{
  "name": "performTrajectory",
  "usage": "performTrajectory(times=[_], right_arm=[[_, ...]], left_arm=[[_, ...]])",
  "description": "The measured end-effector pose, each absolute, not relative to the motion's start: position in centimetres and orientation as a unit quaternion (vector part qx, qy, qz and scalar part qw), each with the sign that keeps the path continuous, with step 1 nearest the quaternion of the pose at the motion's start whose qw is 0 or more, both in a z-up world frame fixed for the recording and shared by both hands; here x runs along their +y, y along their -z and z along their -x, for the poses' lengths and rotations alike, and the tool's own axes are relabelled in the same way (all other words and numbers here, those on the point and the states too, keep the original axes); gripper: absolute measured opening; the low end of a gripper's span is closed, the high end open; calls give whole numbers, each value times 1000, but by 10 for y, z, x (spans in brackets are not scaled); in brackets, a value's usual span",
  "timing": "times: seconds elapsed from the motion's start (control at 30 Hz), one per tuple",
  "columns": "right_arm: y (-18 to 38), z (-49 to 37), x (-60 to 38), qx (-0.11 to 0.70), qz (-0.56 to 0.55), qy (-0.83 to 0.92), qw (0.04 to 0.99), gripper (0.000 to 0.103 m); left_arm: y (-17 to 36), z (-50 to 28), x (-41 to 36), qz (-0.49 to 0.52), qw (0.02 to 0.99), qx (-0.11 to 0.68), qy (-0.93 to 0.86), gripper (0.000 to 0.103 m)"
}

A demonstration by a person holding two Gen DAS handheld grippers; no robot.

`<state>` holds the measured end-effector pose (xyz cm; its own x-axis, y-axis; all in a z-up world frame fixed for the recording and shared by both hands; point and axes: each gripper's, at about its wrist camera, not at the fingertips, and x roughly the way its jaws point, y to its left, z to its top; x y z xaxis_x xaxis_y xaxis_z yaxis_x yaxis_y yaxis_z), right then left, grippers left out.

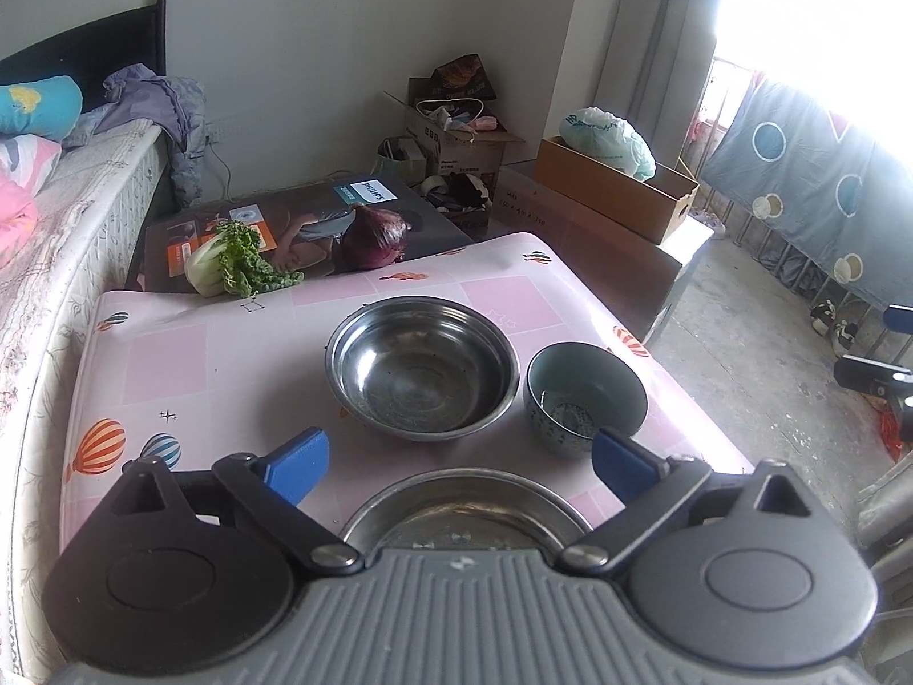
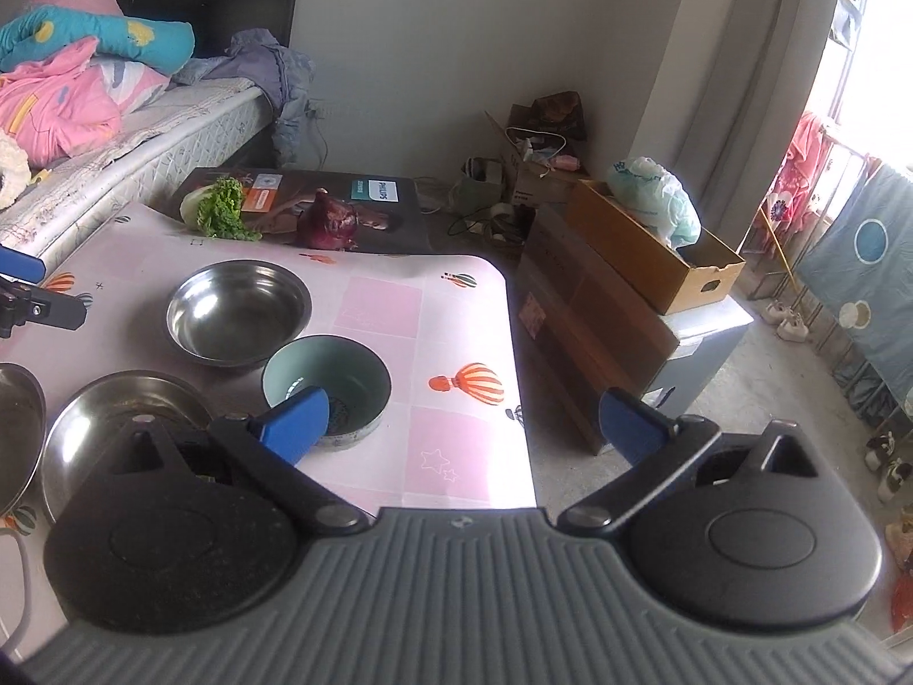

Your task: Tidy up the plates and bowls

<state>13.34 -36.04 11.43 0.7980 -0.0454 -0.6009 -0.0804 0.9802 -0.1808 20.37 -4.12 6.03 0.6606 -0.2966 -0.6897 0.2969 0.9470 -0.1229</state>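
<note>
On the pink table (image 1: 188,354), just this side of the big steel bowl (image 1: 423,366), we have the left gripper (image 1: 459,459) hanging with its blue jaws spread wide and nothing between them; a shallow steel dish (image 1: 465,505) sits right below it, nearer to us than the big steel bowl. Our right gripper (image 2: 465,419) is likewise spread and empty, held off to the right of the big steel bowl, partly out past the table's edge. A second steel dish (image 2: 20,428) shows at the left edge of the right wrist view.

Beside the big steel bowl, on its right and close to it, stands the small blue-green bowl (image 1: 585,397). We judge it the likeliest trouble: it looks ceramic and stands not far from the table's right side, so a careless sweep of the right gripper could push it off.

The steel things look slick and thin-rimmed; we expect a pinch on a rim could slip or tip the dish, and stacking steel in steel may let it slide.

Beyond the big steel bowl, at the table's far edge, lie a leafy cabbage (image 1: 228,262) and a red onion (image 1: 376,240); a long reach could roll the onion off.
</note>
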Motion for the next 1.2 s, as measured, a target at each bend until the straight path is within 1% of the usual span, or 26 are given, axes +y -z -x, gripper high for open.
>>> performTrajectory(times=[0.2, 0.4, 0.53, 0.63, 0.67, 0.7, 0.73, 0.8, 0.83, 0.87, 0.9, 0.93, 1.0, 1.07, 1.13, 1.17, 1.2], right_arm=[[-112, -115, -396, 270, 38, -59, 960, 102], [-99, -127, -414, 267, -4, -62, 962, 102], [-82, -152, -417, 272, -33, -87, 958, 100], [-65, -180, -419, 290, -65, -108, 949, 95], [-59, -190, -421, 298, -80, -115, 944, 90], [-52, -200, -423, 308, -96, -120, 939, 83], [-43, -212, -424, 320, -113, -123, 933, 79], [-27, -234, -427, 340, -141, -126, 921, 65], [-18, -245, -428, 351, -153, -128, 915, 60], [-9, -255, -429, 361, -164, -130, 909, 55], [-1, -265, -429, 371, -173, -135, 902, 53], [9, -275, -429, 382, -184, -140, 895, 53], [25, -293, -428, 400, -198, -145, 883, 48], [39, -307, -424, 415, -208, -151, 873, 46], [54, -320, -421, 431, -217, -157, 862, 42], [60, -325, -420, 437, -220, -158, 858, 37], [66, -330, -420, 443, -226, -159, 853, 36]], left_arm=[[-59, -207, -58, 8, 901, 382, 204, 103], [-48, -222, -71, 32, 891, 383, 241, 103], [-32, -238, -88, 40, 886, 388, 249, 103], [-18, -254, -106, 21, 886, 400, 235, 103], [-13, -259, -111, 15, 886, 403, 230, 102], [-9, -265, -115, 12, 885, 407, 227, 99], [-5, -271, -119, 10, 883, 412, 225, 97], [2, -283, -124, 14, 877, 426, 220, 84], [6, -288, -126, 18, 874, 434, 217, 79], [9, -294, -128, 22, 871, 442, 214, 70], [13, -299, -130, 23, 867, 450, 211, 62], [17, -303, -131, 24, 864, 458, 207, 59], [24, -311, -134, 27, 858, 472, 202, 44], [30, -316, -136, 25, 852, 484, 199, 34], [33, -320, -138, 23, 849, 489, 198, 31], [35, -322, -139, 23, 847, 492, 198, 30], [37, -324, -140, 25, 845, 495, 199, 29]])
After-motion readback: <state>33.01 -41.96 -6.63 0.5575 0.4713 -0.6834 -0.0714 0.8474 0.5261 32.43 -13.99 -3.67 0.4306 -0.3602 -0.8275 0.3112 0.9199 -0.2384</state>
